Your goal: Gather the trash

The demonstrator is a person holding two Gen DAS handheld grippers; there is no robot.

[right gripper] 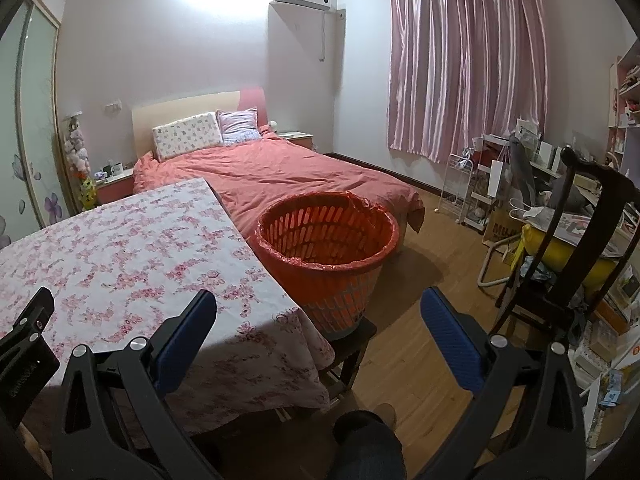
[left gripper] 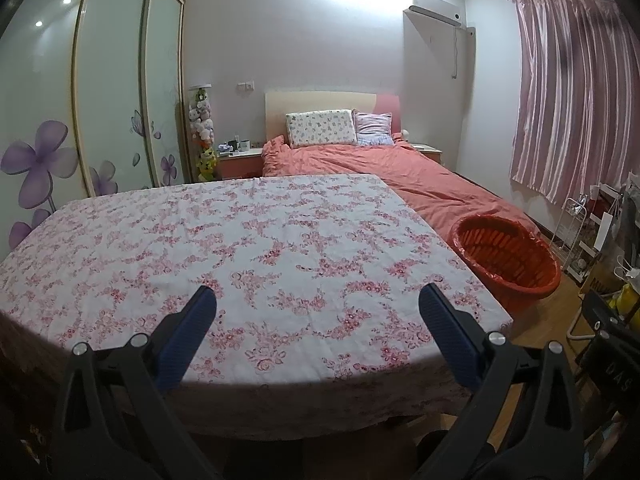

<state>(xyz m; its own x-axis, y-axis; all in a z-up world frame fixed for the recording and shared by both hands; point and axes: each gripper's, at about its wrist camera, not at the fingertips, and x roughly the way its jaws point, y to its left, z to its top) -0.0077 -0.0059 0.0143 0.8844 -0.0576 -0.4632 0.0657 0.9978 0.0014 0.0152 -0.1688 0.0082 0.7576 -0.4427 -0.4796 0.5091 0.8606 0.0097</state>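
An orange slatted basket [right gripper: 326,254] lined with an orange bag stands on a low dark stool beside the table's right edge; the left wrist view shows the same basket [left gripper: 508,258] at the right. My left gripper [left gripper: 318,300] hangs open over the near part of the floral tablecloth [left gripper: 224,248], nothing between its blue-padded fingers. My right gripper [right gripper: 319,304] is open too, held off the table's near right corner, short of the basket. No loose trash shows on the tablecloth [right gripper: 120,264] in either view. The left gripper's body [right gripper: 24,352] shows at the right wrist view's left edge.
A bed with a salmon cover [right gripper: 272,176] lies behind the table. A dark wooden chair [right gripper: 576,264] piled with things and cluttered shelves [right gripper: 500,184] fill the right side. Wooden floor [right gripper: 424,264] runs between basket and chair. Wardrobe doors [left gripper: 104,92] stand at left. A person's knee [right gripper: 368,444] shows below.
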